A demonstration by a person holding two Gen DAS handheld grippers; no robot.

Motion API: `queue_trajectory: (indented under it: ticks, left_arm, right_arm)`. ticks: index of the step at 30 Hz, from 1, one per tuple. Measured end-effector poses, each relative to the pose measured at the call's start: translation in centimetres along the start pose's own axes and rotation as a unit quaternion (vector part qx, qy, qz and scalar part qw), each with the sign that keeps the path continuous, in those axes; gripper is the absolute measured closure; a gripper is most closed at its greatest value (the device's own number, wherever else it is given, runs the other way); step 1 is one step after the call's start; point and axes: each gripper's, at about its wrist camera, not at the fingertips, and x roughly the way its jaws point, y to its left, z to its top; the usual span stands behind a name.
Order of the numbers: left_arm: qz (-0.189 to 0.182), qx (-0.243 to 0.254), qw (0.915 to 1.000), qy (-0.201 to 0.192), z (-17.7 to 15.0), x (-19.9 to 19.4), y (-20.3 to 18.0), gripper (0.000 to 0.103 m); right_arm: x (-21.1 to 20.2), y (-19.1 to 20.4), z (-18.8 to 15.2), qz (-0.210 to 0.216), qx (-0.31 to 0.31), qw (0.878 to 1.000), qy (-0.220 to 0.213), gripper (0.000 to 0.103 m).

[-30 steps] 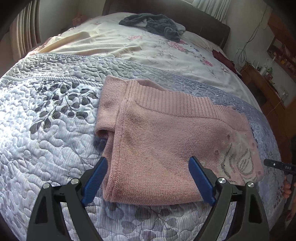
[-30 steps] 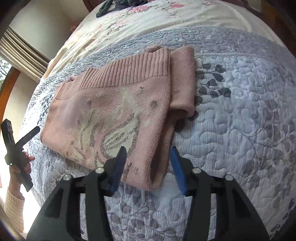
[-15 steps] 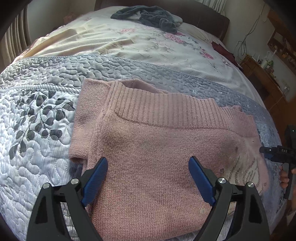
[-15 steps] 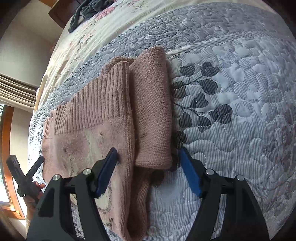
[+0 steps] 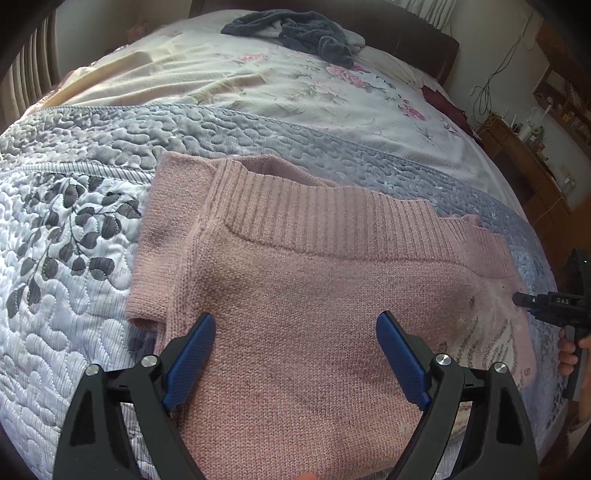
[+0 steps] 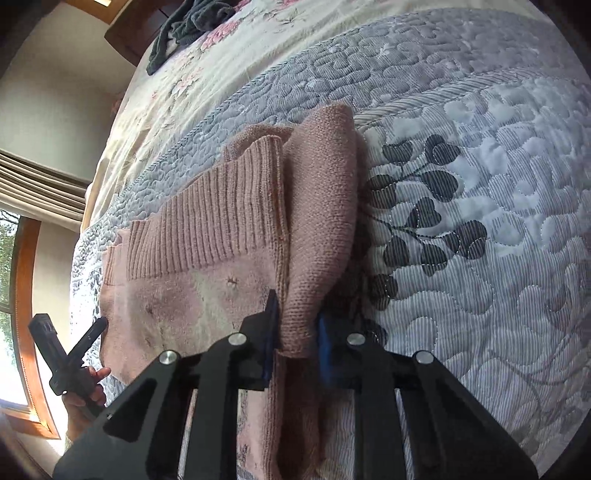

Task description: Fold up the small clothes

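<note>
Pink sweater (image 5: 295, 295), grey quilt (image 5: 74, 258), curtained window (image 6: 22, 258)

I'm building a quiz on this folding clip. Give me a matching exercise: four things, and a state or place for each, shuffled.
Things:
1. left gripper
2. right gripper
3. sweater
4. dark clothes

States:
A. heaped at the bed's far end
B. open over the knit
C. lying on the quilt
D. shut on the sleeve

Pairs: 1-B, 2-D, 3-C, 4-A
</note>
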Motion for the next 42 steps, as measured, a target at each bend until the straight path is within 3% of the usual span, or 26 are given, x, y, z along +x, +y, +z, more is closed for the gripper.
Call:
queue_trajectory:
  ticks: [7,10,14,19,24,29,35,38,42]
  left_arm:
    - [-0.014,-0.005,0.9999,-0.008,-0.1,-1.3,0.5,0.014]
    - [-0.019,-0.008,0.9996,-0.02,0.1,-2.3,0.8,0.014]
    - [-0.033,-0.011,0.999,-0.028,0.3,-3.3,1.2,0.014]
    - [-0.041,-0.003,0.9986,-0.032,0.4,-4.2,1.2,0.014]
    - [-0.045,-0.008,0.9984,-0.033,0.5,-4.3,1.8,0.014]
    - [-0.047,-0.028,0.9981,-0.03,0.6,-4.1,2.7,0.014]
    - [-0.052,-0.045,0.9973,-0.026,0.7,-3.7,3.1,0.014]
    - [-0.051,-0.048,0.9973,-0.021,0.7,-3.5,2.9,0.014]
    - [-0.053,-0.045,0.9972,-0.026,0.9,-3.4,1.9,0.014]
  right_arm:
    - [-1.6,1.9,0.0,0.025,0.0,1.0,-0.009,0.086]
    - [-3.2,5.2,0.5,0.056,-0.025,0.998,-0.013,0.086]
    - [-3.9,11.2,0.7,0.067,-0.083,0.994,-0.012,0.086]
    - [-2.2,18.4,0.1,0.065,-0.151,0.986,0.007,0.087]
    - [1.8,22.2,-0.7,0.04,-0.174,0.983,0.036,0.087]
    - [5.8,22.7,-1.1,0.034,-0.166,0.983,0.068,0.086]
    - [8.2,22.5,-1.4,0.05,-0.141,0.984,0.095,0.074]
    - [8.1,22.7,-1.2,0.055,-0.134,0.984,0.104,0.069]
    - [5.1,22.3,-0.4,0.069,-0.125,0.985,0.093,0.066]
